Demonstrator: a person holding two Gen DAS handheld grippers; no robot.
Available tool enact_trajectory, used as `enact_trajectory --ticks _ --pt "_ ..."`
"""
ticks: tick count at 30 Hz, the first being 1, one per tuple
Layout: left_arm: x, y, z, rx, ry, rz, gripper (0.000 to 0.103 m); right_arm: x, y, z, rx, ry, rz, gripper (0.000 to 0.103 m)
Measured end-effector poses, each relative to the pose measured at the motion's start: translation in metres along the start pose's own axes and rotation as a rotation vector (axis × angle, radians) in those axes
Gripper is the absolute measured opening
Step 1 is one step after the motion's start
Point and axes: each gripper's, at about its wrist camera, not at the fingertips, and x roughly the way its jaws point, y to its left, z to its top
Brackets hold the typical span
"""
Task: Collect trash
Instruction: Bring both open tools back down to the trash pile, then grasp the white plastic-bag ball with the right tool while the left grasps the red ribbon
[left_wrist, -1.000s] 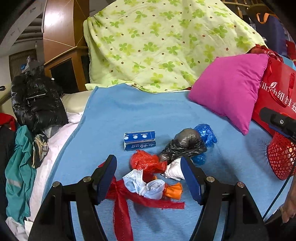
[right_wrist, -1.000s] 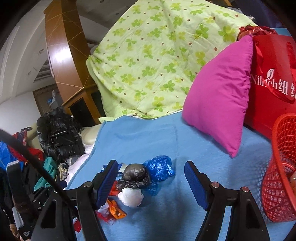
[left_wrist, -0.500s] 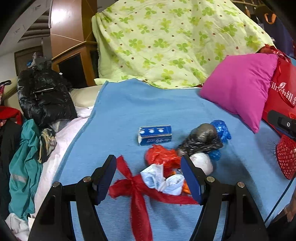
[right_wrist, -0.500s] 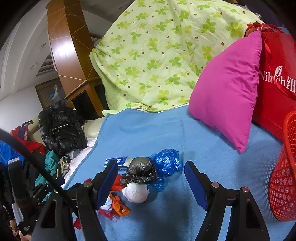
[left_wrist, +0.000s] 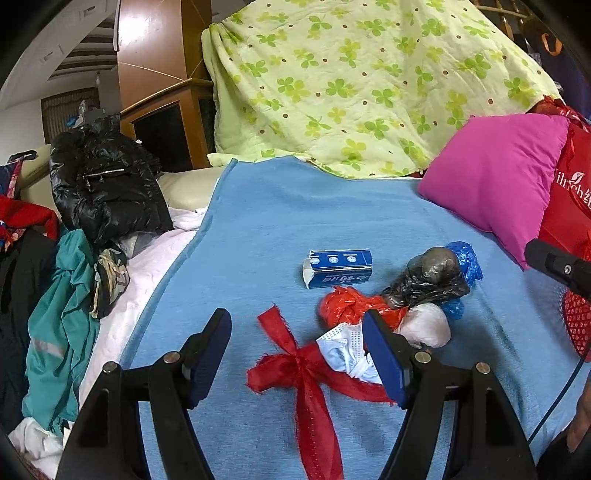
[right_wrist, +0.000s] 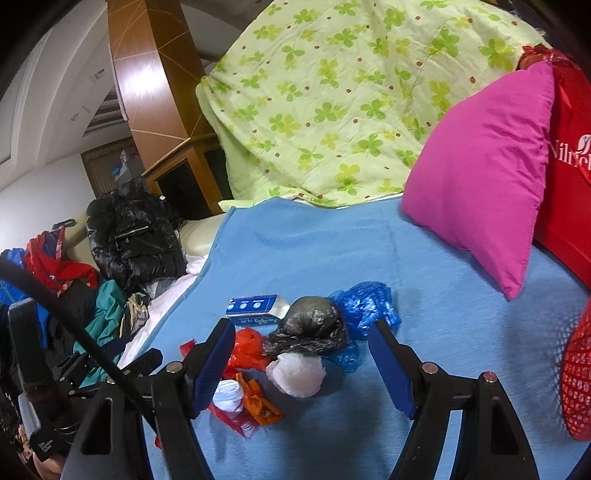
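Our left gripper (left_wrist: 297, 354), wide open and empty, has the ribbon (left_wrist: 295, 363) lengthwise between its jaws; our right gripper (right_wrist: 301, 363), equally wide, stands over the white wad (right_wrist: 295, 374).

Clustered crumpled trash (left_wrist: 388, 314) on blue blanket (left_wrist: 295, 206)

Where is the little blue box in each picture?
Left wrist: the blue box lies mid-frame on the blue blanket, beyond the open left tongs, left of the grey bag.
Right wrist: the box sits left of centre, above the left finger of the open right tongs.
Shared landmark: the pink pillow, at right in both.
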Motion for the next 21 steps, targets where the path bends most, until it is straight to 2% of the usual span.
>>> enact_trajectory --ticks 11,13,21 --pt "0.002 0.005 -0.001 -0.005 0.007 0.001 0.074 0.013 0.012 -0.004 -0.016 0.027 0.014 0.078" --pt "0.005 0.007 -0.002 -0.009 0.018 -0.004 0.077 0.016 0.012 -0.005 -0.012 0.037 0.015 0.078" --pt "0.041 0.038 -0.011 -0.131 0.172 -0.028 0.078 0.055 -0.010 -0.013 0.120 0.201 0.047 0.078"
